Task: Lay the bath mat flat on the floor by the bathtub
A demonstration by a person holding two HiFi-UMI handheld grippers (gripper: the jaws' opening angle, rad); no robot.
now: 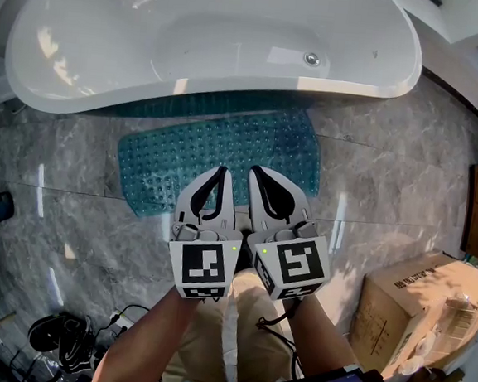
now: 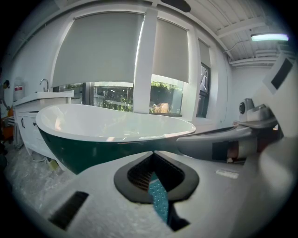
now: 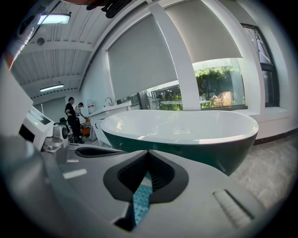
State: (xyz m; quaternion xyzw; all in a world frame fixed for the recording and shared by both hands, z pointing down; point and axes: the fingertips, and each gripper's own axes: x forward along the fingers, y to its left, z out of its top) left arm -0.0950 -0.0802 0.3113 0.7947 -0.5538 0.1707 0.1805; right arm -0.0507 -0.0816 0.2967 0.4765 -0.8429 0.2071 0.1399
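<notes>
Grey marble floor (image 1: 400, 154). Teal studded rubber bath mat (image 1: 202, 141) lies flat beside white oval bathtub (image 1: 111, 42), twelve o'clock from us. Left claw (image 1: 220, 171) and right claw (image 1: 256, 173) shut, empty. We judge the mat light, floppy, grippy; pinch an edge.

The bath mat (image 1: 225, 156) lies flat by the bathtub (image 1: 210, 42). The left claw (image 1: 220, 170) and right claw (image 1: 256, 172) hang closed over it.

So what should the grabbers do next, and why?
Probably just draw both back. The bath mat already looks flat on the floor beside the bathtub, and the left gripper and right gripper hang above it, fingers closed, apparently holding nothing.
</notes>
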